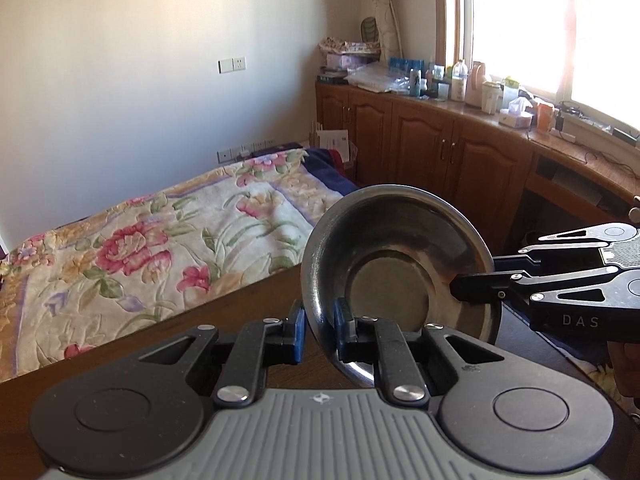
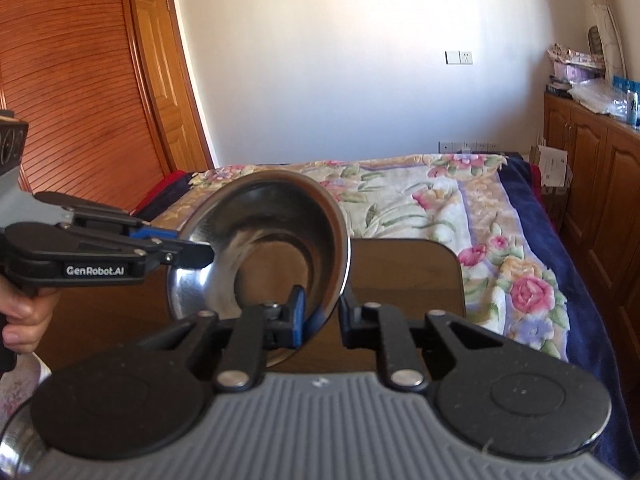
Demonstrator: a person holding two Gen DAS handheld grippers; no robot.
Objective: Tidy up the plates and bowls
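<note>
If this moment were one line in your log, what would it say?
step: handover or two-handed carry, unclear | object: steel bowl, tilted, above table | left gripper: straddles rim | right gripper: straddles rim

This is a bedroom in a home. A bed with a floral quilt (image 2: pixel 440 216) fills the middle; beyond its head a wooden cabinet run (image 1: pixel 432 148) under the sunlit window (image 1: pixel 540 20) carries bottles and tissue boxes, and a wooden door (image 2: pixel 160 80) stands past its far side.
</note>
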